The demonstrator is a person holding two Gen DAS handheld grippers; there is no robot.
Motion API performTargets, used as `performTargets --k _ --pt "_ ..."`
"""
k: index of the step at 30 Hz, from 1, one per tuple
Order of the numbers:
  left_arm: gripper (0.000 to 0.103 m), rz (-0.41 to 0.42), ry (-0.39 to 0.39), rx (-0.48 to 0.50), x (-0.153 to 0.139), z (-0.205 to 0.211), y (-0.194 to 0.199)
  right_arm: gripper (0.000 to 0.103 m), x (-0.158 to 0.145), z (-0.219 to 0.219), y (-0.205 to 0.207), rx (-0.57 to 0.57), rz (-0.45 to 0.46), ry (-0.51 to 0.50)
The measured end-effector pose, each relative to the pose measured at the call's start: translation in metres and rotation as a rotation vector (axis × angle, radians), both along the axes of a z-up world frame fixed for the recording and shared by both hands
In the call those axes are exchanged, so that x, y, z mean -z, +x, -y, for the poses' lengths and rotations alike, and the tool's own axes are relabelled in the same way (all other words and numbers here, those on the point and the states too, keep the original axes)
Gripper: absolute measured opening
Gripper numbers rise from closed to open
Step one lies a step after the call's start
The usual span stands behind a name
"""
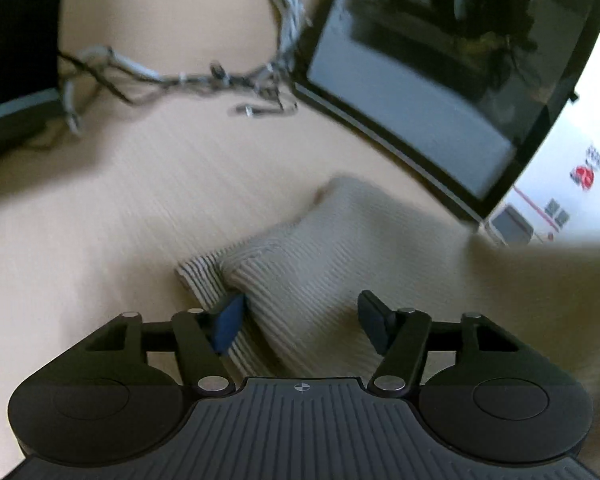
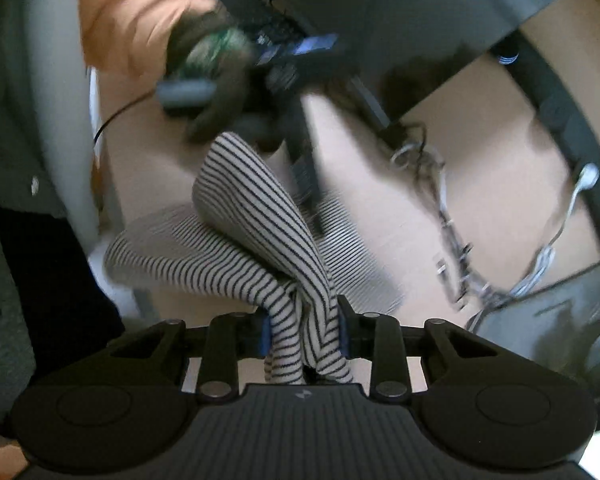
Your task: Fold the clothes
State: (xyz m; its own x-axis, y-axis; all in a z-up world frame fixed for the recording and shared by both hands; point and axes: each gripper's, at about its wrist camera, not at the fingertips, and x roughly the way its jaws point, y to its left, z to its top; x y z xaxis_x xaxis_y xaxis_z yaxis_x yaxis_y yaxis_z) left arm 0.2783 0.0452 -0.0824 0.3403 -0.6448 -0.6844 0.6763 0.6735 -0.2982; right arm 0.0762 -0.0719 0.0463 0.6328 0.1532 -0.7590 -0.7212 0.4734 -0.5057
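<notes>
Black ribbed gripper bodies, silver pivot screws, blue-padded fingers (image 1: 231, 322).

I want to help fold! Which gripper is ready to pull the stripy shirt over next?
Probably the right gripper: its fingers are shut on a bunch of the striped shirt. The left gripper is open over the cloth, gripping nothing.

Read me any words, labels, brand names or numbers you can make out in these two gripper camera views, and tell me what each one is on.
No text can be read in either view.
Red and grey label marks on the white surface at the right of the left wrist view: too blurred to read.
Small emblem on the left gripper body: a symbol, not letters.
Small mark on the right gripper body: too small to read.
Striped garment: no print visible.
</notes>
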Motion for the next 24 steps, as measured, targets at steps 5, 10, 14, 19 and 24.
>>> performTargets --k 5,10,14,19,24 --pt "0.062 -0.002 -0.002 0.040 0.006 -0.004 -0.004 0.031 0.009 0.019 0.086 -0.012 -0.036 0.056" --pt "0.054 0.007 -0.025 -0.014 -0.007 -0.022 -0.008 0.040 0.053 0.018 0.152 -0.033 -0.147 0.101" --pt "0.057 0.022 -0.049 -0.085 -0.024 -0.042 -0.013 0.055 0.083 0.021 0.185 0.006 -0.199 0.104" --pt "0.075 0.039 -0.079 -0.174 -0.045 -0.066 -0.018 0.068 0.090 0.031 0.191 0.084 -0.195 0.203" --pt "0.088 0.093 -0.112 -0.085 -0.075 -0.059 -0.034 0.069 0.081 0.044 0.184 0.171 -0.153 0.310"
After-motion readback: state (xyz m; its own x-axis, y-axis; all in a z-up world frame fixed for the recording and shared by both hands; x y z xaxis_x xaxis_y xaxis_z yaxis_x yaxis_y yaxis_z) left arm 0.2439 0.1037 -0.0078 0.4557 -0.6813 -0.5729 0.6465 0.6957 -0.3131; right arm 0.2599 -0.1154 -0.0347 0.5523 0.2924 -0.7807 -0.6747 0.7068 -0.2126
